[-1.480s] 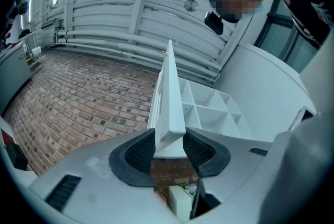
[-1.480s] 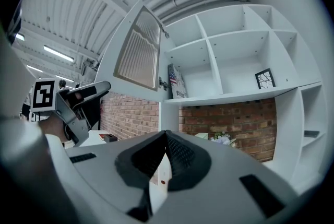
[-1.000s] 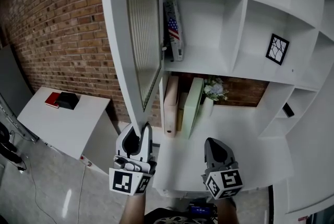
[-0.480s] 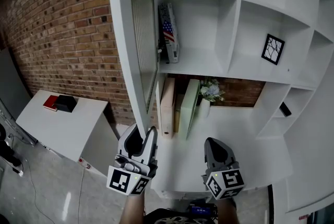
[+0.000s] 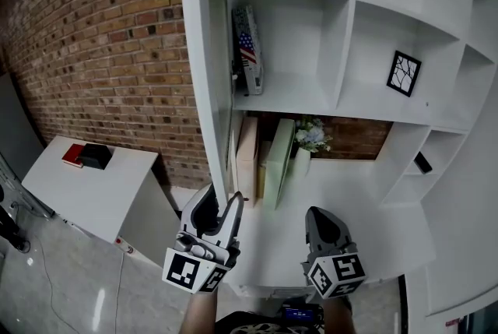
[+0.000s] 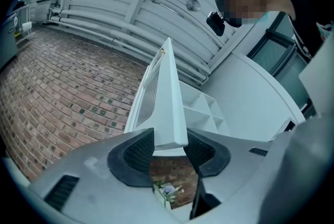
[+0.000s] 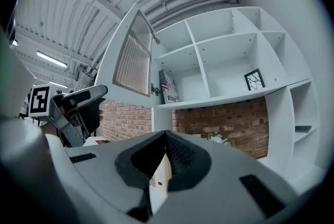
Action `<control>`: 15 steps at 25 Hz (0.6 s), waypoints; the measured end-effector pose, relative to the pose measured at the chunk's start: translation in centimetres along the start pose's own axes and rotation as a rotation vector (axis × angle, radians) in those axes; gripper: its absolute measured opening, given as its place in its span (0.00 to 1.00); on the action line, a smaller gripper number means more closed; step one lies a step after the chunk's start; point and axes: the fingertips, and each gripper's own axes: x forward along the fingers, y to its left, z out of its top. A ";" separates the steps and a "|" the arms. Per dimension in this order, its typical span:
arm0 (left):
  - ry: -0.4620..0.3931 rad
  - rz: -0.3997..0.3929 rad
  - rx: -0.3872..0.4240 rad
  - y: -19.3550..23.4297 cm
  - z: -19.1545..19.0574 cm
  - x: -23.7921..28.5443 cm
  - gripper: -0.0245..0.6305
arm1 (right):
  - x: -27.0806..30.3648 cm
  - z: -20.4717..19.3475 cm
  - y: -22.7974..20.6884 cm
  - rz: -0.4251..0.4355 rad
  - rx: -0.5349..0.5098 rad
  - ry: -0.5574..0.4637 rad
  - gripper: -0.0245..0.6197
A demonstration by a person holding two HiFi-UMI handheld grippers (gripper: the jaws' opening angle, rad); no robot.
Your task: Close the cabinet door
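Note:
The white cabinet door (image 5: 204,52) with a ribbed glass panel stands almost edge-on to the head view, hinged at the shelf unit's left side. My left gripper (image 5: 220,200) sits at the door's bottom corner. Its jaws are closed on the door's lower edge (image 6: 169,103), which fills the gap between the pads. My right gripper (image 5: 323,214) hovers over the white counter (image 5: 366,223), apart from the door, jaws shut and empty. The right gripper view shows the door (image 7: 130,61) ajar, with the left gripper (image 7: 78,100) below it.
The open shelves hold a flag-printed book (image 5: 247,48) and a framed picture (image 5: 403,73). Binders (image 5: 250,157), a green folder (image 5: 282,157) and a flower pot (image 5: 307,139) stand on the counter. A low white table (image 5: 93,184) is at left by the brick wall (image 5: 85,36).
The door has swung right toward the shelves, from showing its glass face to nearly edge-on. My left gripper moved right with it. The right gripper stayed put.

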 end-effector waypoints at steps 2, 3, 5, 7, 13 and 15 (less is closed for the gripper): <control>0.002 -0.006 -0.002 -0.2 -0.1 0.0 0.27 | 0.0 -0.3 -0.1 -0.002 0.005 0.004 0.04; 0.001 -0.010 -0.004 -0.2 -0.2 0.0 0.27 | 0.1 -0.4 0.0 -0.001 0.007 0.005 0.04; 0.001 -0.022 -0.013 -0.4 -0.3 0.1 0.28 | 0.2 -0.6 0.1 0.002 0.009 0.006 0.04; 0.004 -0.039 -0.023 -0.7 -0.3 0.2 0.29 | 0.2 -0.6 0.3 0.002 0.007 0.005 0.04; 0.020 -0.072 -0.013 -1.5 -0.5 0.6 0.30 | 0.1 -0.4 0.2 -0.007 0.011 0.002 0.04; 0.022 -0.086 -0.019 -1.7 -0.6 0.7 0.31 | 0.1 -0.5 0.1 -0.011 0.013 0.002 0.04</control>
